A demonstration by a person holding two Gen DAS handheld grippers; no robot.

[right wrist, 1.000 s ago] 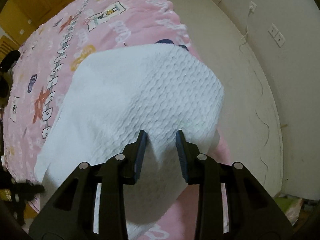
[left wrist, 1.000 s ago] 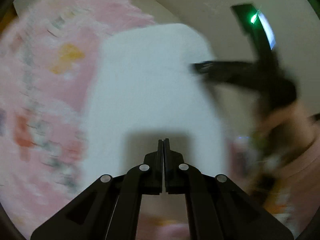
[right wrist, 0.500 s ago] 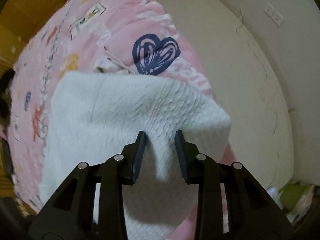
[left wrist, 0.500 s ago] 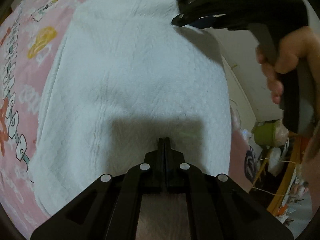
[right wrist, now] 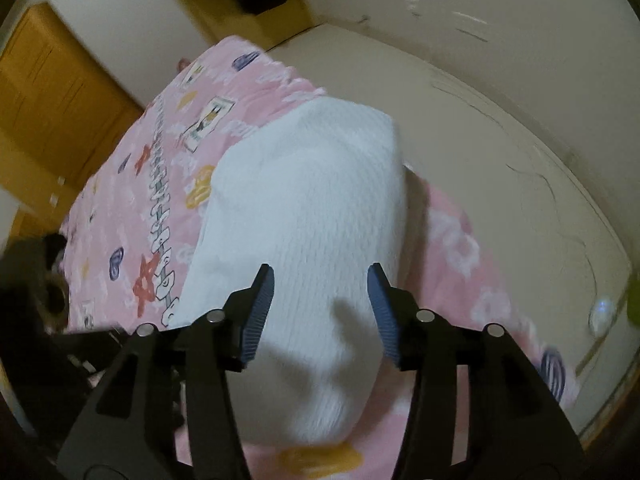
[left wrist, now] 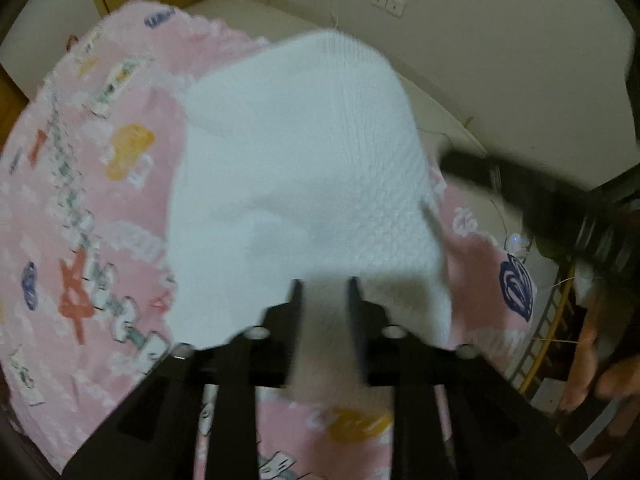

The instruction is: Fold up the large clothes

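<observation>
Folded white garment lies on the pink bedspread; left gripper and right gripper jaws have just been opening, now spread and clear of cloth, so lifting straight away should leave the fold undisturbed

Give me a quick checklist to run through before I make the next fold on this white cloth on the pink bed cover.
1. Left gripper let go: ok, jaws have just been opening, white cloth between them unpinched.
2. Right gripper let go: ok, jaws just opened wider, pads clear of the cloth.
3. Cloth lying folded on the pink bed cover: ok.
4. Fold edges lined up: cannot tell, blurred.
5. Cloth fully on the bed: cannot tell; one edge lies near the floor side.
</observation>
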